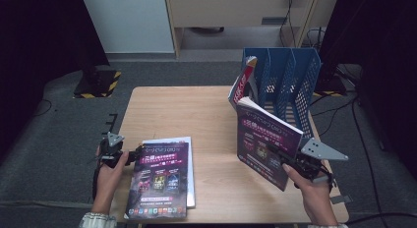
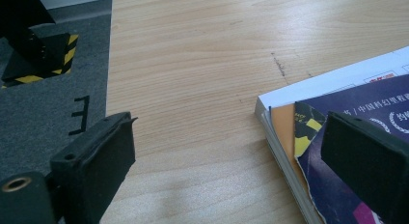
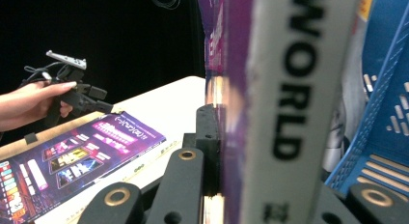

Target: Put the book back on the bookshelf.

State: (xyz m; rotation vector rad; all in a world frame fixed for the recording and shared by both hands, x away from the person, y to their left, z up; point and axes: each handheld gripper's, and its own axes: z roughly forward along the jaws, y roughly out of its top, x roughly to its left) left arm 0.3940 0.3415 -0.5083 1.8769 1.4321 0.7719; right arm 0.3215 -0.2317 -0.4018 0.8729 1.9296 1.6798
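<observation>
My right gripper (image 1: 286, 160) is shut on the lower edge of a purple magazine (image 1: 263, 138) and holds it upright above the table's right side, just in front of the blue file rack (image 1: 290, 75). In the right gripper view the white spine (image 3: 294, 89) stands between the jaws of the right gripper (image 3: 270, 185). A red and white magazine (image 1: 244, 83) leans in the rack's left slot. A stack of magazines (image 1: 162, 176) lies flat at the front left. My left gripper (image 1: 132, 156) rests open at the stack's left edge, its jaws either side of the stack's corner (image 2: 289, 122).
The wooden table (image 1: 196, 110) has bare room in its middle and back left. Grey carpet surrounds it, with a black and yellow striped base (image 1: 101, 83) on the floor at the back left. The rack's other slots (image 3: 386, 113) stand to the right.
</observation>
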